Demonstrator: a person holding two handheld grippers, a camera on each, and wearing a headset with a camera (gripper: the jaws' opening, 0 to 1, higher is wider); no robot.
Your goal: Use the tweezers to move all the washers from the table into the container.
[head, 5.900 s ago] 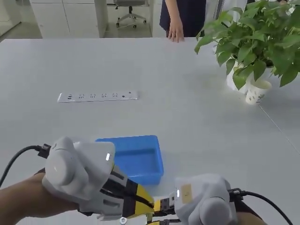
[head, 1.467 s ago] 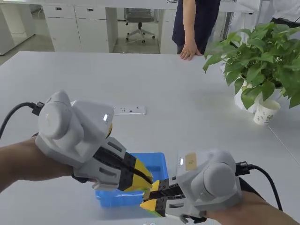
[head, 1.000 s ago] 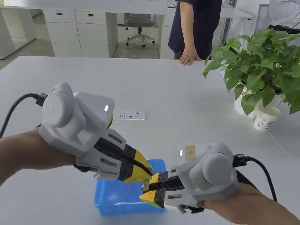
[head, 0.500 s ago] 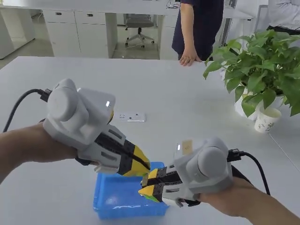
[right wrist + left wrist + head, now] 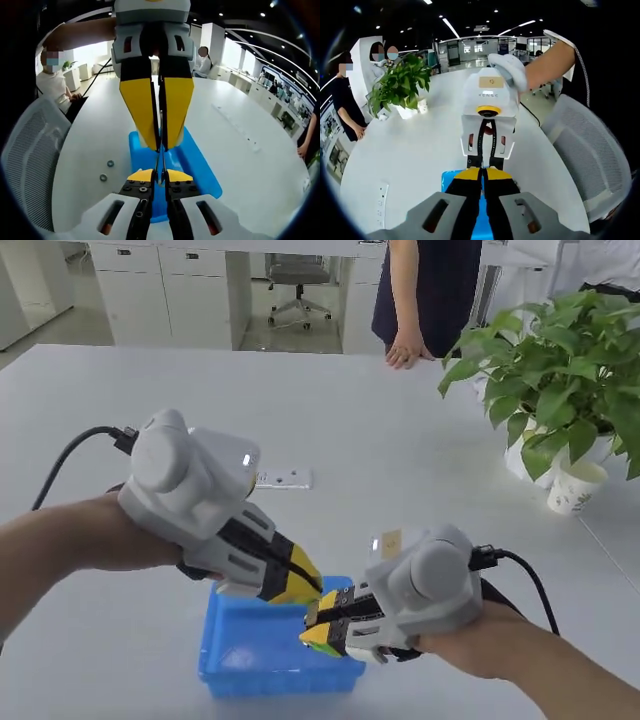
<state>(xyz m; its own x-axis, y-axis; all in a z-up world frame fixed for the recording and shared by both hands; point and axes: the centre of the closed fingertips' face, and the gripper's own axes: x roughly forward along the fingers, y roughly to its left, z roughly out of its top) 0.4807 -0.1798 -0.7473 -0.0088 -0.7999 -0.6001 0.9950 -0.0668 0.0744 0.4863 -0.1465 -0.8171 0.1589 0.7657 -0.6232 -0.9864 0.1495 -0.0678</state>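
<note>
Over the blue container [image 5: 240,665], the right claw [image 5: 313,625] is closed on what looks like thin tweezers [image 5: 160,150]. It points at the left claw [image 5: 303,585], whose jaws are drawn together just beside it. Two washers [image 5: 110,163] lie on the tabletop [image 5: 85,135] near the container.

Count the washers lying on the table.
2. One washer lies on the table beside the blue container; a second washer lies close by it. More may be hidden.
</note>
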